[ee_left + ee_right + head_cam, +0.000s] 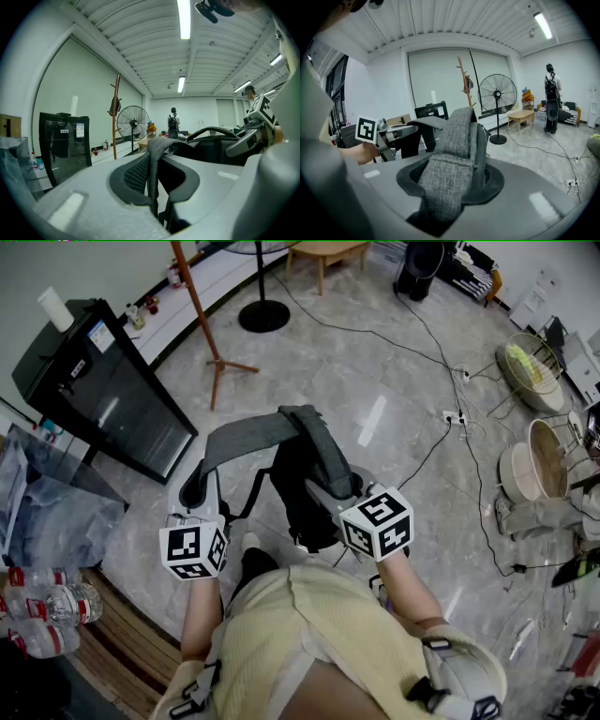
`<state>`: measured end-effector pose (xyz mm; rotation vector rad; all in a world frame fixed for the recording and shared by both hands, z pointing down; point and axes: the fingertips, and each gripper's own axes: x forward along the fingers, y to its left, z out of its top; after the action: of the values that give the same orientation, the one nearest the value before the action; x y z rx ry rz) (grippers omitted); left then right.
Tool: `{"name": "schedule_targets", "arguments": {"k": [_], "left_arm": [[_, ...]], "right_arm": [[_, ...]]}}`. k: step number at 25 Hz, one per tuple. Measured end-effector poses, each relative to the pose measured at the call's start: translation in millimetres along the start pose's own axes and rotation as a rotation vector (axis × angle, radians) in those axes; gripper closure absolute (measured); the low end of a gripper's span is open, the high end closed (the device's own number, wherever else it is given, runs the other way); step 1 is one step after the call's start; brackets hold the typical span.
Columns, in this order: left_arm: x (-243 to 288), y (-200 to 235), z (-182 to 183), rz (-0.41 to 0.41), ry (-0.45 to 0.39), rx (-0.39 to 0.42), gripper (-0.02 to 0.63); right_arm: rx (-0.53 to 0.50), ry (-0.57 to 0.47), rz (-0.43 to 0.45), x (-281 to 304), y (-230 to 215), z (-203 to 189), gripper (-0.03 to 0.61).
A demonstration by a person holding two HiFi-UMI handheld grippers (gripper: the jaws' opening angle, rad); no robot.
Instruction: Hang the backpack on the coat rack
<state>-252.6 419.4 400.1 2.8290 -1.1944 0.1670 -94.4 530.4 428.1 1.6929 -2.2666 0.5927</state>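
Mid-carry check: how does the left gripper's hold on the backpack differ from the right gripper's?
The left gripper has its jaws nearly together on a thin strap seen edge-on; the right gripper has its jaws wider, on a broad padded strap lying flat across them. The thin strap fills little of its pad recess; the broad one fills most. Both are shut on grey straps of one backpack.
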Motion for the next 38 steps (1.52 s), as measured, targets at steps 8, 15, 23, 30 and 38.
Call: {"name": "schedule_targets", "arguments": {"k": [8,15,23,30,38], "left_arm": [[-9.7,-21.9,-14.0,0.001,0.040,-0.044,0.583],[-5.4,1.4,-37.0,-0.019,0.077,-0.309,0.583],[31.4,45.8,-35.0,-0.027,0.052,-0.407,0.588],[59.2,97.5,-56.6,-0.014,0.108,-0.398,0.588],[84.8,149.8,-63.9,-0.049,0.151,-0.381,0.588]], "right_arm": [[0.049,0.011,0.025,-16.3,-2.3,-15.6,0.411],[0.053,0.058,0.039,12.0,5.8,-16.2,0.411],[0.093,0.075,0.049,56.3,3.9,14.6,0.410],[0.062,0.137,0.040,120.5,3.2,27.6,0.410],[0.026,0.170,0.039,181.1,4.0,49.3,0.410]]}}
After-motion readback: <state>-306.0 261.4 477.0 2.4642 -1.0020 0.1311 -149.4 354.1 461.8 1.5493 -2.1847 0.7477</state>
